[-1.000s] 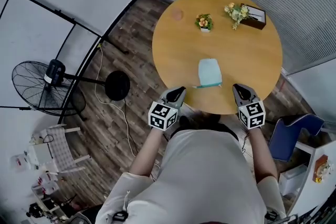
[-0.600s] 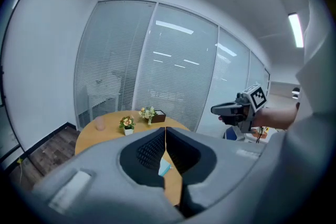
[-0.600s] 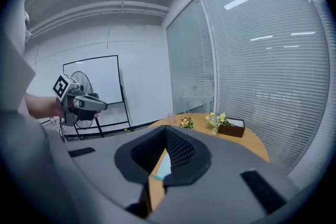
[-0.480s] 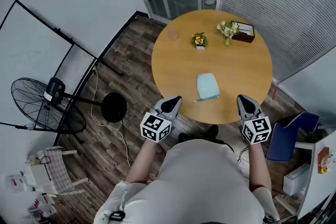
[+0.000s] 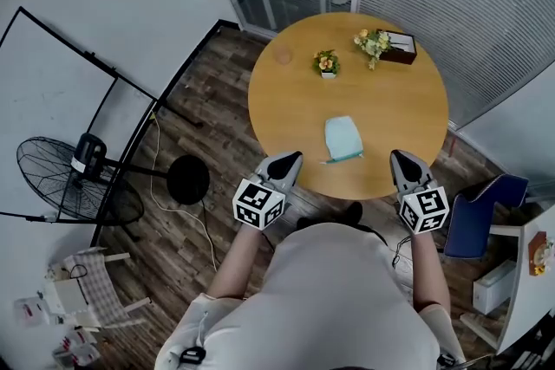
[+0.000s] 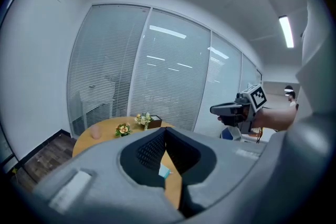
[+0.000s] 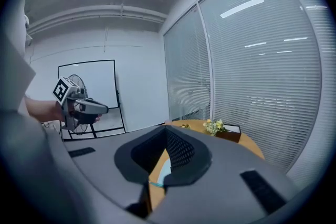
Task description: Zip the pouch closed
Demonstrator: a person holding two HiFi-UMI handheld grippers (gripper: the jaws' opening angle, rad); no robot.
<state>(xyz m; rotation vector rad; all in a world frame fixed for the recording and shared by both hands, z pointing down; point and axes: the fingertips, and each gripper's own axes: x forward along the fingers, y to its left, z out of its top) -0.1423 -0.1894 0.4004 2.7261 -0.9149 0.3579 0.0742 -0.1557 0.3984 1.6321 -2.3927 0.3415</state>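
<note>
- My left gripper hangs at the near edge of the round light-wood table, its jaws pressed together on nothing.
- My right gripper hangs at that same edge, also closed and empty, well apart from the left one.
- The flat pale-teal fabric pouch lies on the table between the two grippers and a little beyond them, touched by neither, with its zip edge toward me.
- A small potted flower stands farther back.

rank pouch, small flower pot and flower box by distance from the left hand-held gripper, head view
1. pouch, near edge, just right of the left hand-held gripper
2. small flower pot, mid-table, beyond it
3. flower box, far right edge
</note>
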